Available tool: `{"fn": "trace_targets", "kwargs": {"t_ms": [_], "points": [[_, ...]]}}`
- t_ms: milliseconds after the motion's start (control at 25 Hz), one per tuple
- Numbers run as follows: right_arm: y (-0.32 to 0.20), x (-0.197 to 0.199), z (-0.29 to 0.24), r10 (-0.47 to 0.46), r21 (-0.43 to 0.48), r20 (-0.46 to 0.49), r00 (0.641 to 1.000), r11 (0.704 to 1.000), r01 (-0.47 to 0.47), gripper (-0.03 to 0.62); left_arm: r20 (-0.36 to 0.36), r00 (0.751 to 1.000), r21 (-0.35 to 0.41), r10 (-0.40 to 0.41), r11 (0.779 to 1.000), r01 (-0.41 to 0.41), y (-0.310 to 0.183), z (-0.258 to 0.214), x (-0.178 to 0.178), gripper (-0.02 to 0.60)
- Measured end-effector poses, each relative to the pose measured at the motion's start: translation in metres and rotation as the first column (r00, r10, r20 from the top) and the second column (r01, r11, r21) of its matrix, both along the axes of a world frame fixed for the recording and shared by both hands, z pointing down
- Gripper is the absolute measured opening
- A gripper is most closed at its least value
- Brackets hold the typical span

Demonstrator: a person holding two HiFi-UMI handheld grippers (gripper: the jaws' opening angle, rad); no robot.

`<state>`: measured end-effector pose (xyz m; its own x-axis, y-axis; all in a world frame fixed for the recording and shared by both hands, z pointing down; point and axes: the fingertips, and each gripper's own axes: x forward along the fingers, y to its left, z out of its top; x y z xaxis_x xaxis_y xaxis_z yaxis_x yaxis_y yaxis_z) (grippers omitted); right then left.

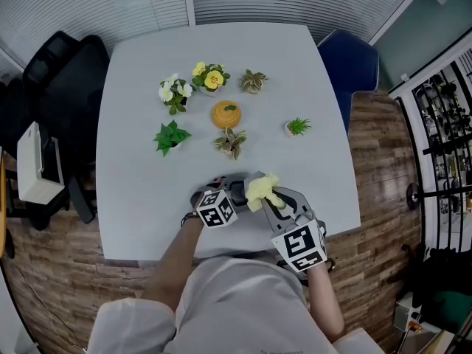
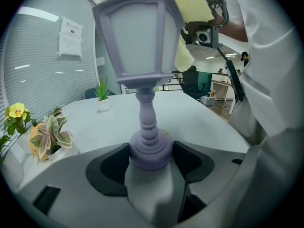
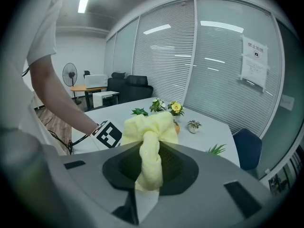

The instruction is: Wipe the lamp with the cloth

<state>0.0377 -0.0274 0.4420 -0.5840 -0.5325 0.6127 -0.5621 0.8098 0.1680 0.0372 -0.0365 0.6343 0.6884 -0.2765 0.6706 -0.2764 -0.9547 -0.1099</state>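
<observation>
The left tool [image 2: 151, 158] has its jaws spread wide and clamped on the round base of the pale purple lamp [image 2: 137, 37], which stands upright between its pads. The right tool [image 3: 149, 167], jaws narrow, pinches a bunched yellow cloth [image 3: 151, 127]. The cloth drapes the lamp's lantern head, above the counter's [image 1: 140, 198] near edge.

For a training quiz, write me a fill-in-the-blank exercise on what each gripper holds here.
The left gripper grips the lamp by its ____.
The right gripper is shut on a ____ cloth.
The cloth lies against the ____ end of the lamp.
Missing words: base; yellow; top.
</observation>
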Motion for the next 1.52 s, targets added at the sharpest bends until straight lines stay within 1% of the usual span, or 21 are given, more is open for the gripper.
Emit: {"fn": "trace_targets", "kwargs": {"t_ms": [560, 800, 1080, 1520], "points": [[0.005, 0.019, 0.015, 0.042, -0.068, 0.006, 0.999, 0.997, -0.042, 0.075, 0.001, 1.0, -0.002, 0.0, 1.0, 0.0, 0.0, 0.0, 0.0, 0.304], [0.005, 0.028, 0.024, 0.063, -0.093, -0.015, 0.998, 0.994, -0.064, 0.075, 0.0, 1.0, -0.002, 0.0, 1.0, 0.0, 0.0, 0.0, 0.0, 0.304], [0.002, 0.037, 0.034, 0.099, -0.128, 0.002, 0.995, 0.987, -0.098, 0.075, -0.001, 1.0, -0.003, -0.001, 1.0, 0.001, 0.0, 0.0, 0.0, 0.304], [0.0, 0.047, 0.061, 0.126, -0.194, -0.047, 0.991, 0.972, -0.133, 0.075, 0.0, 1.0, -0.001, 0.0, 1.0, 0.0, 0.0, 0.0, 0.0, 0.304]]}}
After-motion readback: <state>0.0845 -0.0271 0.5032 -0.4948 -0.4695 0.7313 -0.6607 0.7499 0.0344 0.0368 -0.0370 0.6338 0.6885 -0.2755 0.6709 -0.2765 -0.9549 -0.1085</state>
